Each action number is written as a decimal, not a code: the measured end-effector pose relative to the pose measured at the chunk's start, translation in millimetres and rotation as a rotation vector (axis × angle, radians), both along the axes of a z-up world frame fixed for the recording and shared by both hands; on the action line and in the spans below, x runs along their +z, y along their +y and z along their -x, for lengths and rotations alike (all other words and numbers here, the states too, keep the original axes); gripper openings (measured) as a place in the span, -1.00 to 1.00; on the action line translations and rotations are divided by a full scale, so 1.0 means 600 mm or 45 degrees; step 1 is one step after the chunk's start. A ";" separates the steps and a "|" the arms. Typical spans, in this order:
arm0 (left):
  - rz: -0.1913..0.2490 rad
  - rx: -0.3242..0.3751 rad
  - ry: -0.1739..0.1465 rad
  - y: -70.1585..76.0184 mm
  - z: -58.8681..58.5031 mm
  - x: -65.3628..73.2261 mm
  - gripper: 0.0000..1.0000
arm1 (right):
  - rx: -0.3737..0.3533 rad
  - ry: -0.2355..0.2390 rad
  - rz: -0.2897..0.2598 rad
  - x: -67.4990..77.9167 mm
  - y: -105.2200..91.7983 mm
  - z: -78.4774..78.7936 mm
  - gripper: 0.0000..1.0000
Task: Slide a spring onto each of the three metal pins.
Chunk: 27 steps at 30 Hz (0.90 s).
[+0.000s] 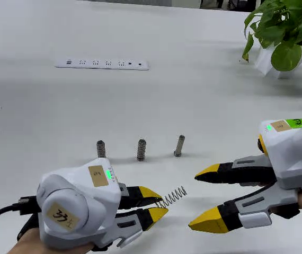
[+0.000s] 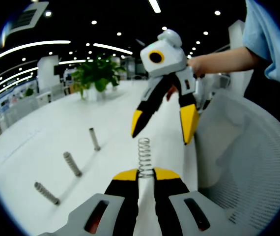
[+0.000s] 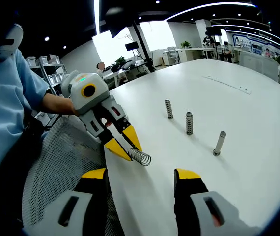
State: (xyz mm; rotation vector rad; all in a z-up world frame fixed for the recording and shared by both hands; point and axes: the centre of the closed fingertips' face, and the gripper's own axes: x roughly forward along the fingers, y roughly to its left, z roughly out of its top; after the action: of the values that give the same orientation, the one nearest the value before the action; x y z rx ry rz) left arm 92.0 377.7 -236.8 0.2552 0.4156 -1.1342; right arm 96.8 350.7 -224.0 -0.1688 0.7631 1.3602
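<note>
Holding the last spring point(image 1: 173, 196) at one end
Two left pins point(image 1: 101, 149) already sprung; left gripper point(image 1: 161, 203) pinches the spring's near end, coils jutting free; light and floppy, likely to buckle, better held nearer its tip; bare pin point(image 1: 179, 146) beyond; right gripper point(image 1: 194, 200) spread open

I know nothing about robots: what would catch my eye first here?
Two yellow-tipped handheld grippers at the front: the left gripper pinches a small spring, and the right gripper gapes open beside it. Beyond them, on the white table, stand two spring-covered pins and one bare pin.
</note>
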 end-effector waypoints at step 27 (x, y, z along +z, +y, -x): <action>0.045 -0.121 -0.005 -0.020 0.023 0.015 -0.80 | 0.153 0.136 0.001 0.021 0.008 0.014 -0.72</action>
State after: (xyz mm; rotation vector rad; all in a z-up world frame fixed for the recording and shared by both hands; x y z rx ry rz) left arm 78.2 365.5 -227.7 0.2483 0.3826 -1.2329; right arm 88.5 355.7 -211.2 -0.1455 0.8539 1.4921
